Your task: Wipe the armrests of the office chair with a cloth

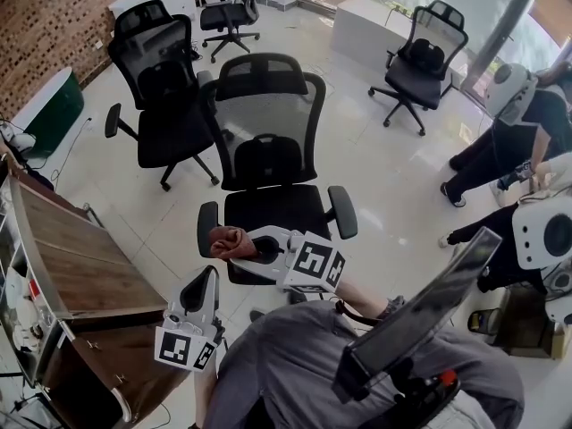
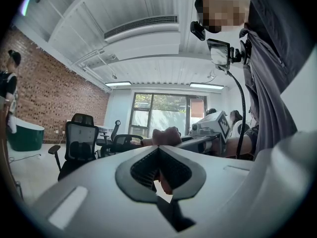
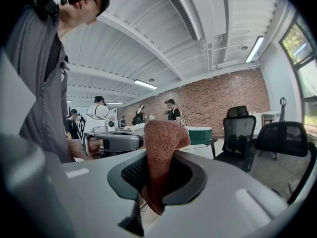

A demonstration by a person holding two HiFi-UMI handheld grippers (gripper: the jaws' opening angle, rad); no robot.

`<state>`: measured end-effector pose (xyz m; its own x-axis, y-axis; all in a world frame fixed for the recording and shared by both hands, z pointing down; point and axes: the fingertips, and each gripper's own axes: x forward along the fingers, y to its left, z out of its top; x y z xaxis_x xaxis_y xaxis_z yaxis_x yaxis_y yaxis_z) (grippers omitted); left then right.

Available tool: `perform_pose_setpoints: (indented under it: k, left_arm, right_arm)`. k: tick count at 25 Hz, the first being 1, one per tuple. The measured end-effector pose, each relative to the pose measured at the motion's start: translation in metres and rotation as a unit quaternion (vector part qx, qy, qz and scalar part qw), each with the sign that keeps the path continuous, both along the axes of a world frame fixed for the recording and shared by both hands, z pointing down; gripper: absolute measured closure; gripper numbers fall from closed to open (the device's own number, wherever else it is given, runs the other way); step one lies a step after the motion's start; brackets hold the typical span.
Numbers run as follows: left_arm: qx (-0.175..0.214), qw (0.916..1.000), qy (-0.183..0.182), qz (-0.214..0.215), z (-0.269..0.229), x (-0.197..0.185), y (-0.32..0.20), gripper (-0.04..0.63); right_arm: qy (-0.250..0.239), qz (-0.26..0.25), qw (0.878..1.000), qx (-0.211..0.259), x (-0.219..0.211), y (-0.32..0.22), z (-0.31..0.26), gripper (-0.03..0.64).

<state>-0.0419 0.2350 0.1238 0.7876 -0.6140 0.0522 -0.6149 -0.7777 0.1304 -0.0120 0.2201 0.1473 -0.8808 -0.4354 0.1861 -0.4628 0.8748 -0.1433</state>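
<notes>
Right tool (image 1: 239, 244) clamps rust cloth (image 1: 225, 239) beside armrest (image 1: 206, 224); left tool (image 1: 202, 281) closed, empty.

Open floor (image 1: 152, 226) between desk (image 1: 80, 257) and chair (image 1: 268, 211)

The cloth (image 3: 159, 148) is seen as rough, rust-coloured terry. The office chair (image 1: 268, 123) is backed with black mesh, its armrests (image 1: 342, 211) finished in matt plastic. The floor (image 1: 375, 168) is laid with glossy tiles.
</notes>
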Motion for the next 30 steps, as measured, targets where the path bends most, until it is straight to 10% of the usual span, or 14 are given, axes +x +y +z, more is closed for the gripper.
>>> perform_pose_setpoints:
  k: [17,30]
  left_arm:
    - [-0.009,0.9999,-0.006,0.002,0.008,0.006,-0.007,0.58]
    - [-0.039,0.9926,0.002,0.115,0.031,0.071,-0.001,0.58]
  right_arm:
    - [-0.002,0.016,1.0,-0.005,0.012,-0.01,0.009,0.558]
    - [0.071,0.236,0.964,-0.1,0.174,-0.007,0.107,0.558]
